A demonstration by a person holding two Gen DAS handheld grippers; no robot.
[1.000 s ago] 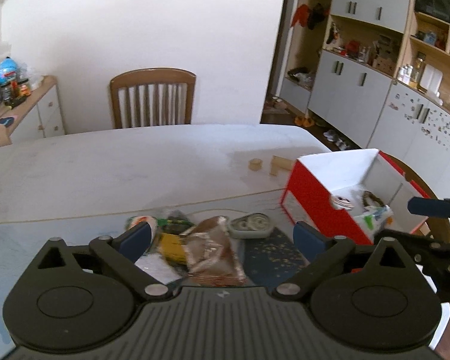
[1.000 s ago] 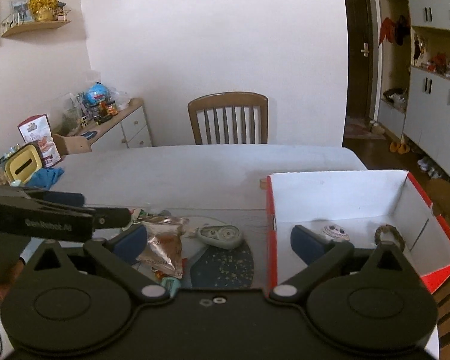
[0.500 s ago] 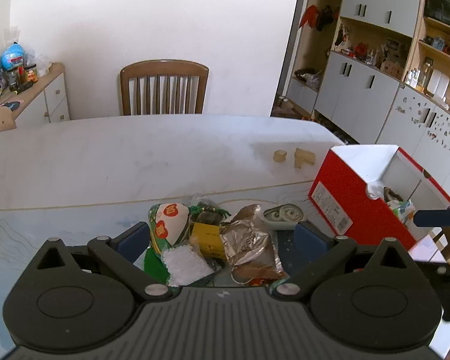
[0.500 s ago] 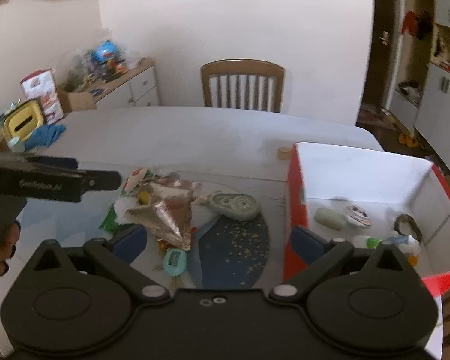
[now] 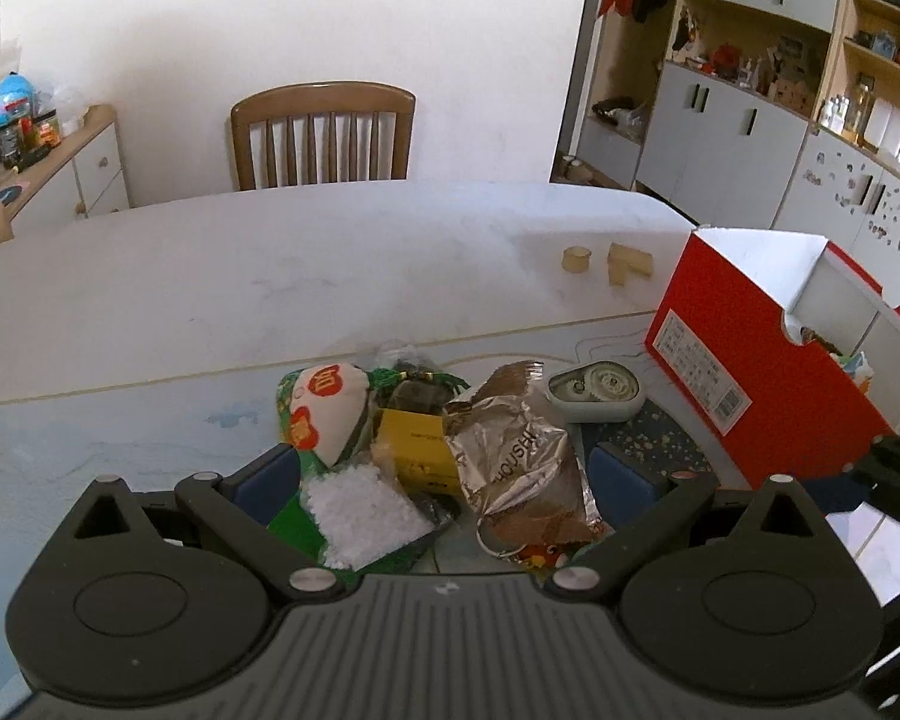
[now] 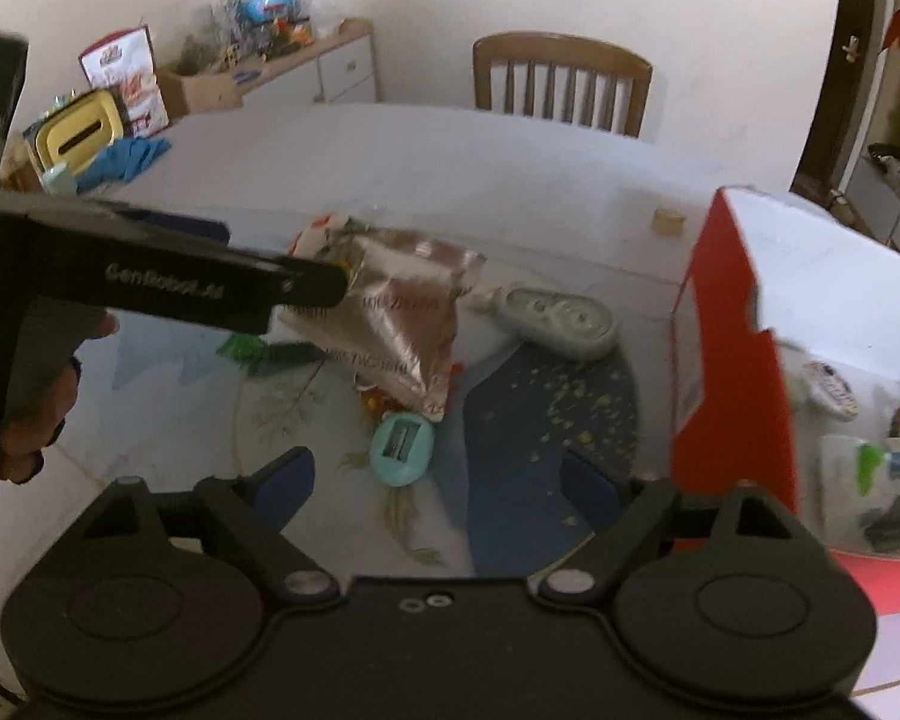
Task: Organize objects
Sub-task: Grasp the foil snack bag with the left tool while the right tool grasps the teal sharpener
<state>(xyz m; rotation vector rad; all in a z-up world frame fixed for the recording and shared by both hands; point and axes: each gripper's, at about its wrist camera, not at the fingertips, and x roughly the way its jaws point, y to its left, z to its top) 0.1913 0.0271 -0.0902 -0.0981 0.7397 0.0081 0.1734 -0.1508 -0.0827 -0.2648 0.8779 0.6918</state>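
Both grippers spread wide over a heap of clutter on the table

The left gripper (image 5: 444,474) hangs just over the foil packet (image 5: 522,468) and yellow box (image 5: 417,450); the right gripper (image 6: 432,480) holds nothing, with a teal sharpener (image 6: 403,447) just beyond. Farther off, the correction tape (image 5: 594,390) lies beside the red box (image 5: 750,360) of small items.

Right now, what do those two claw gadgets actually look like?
Both are matte black plastic: a ribbed body, two round discs, angled link arms with silver pivots, blue pads on the fingertips. The left claw carries white "GenRobot.ai" lettering on its side. No cables show.
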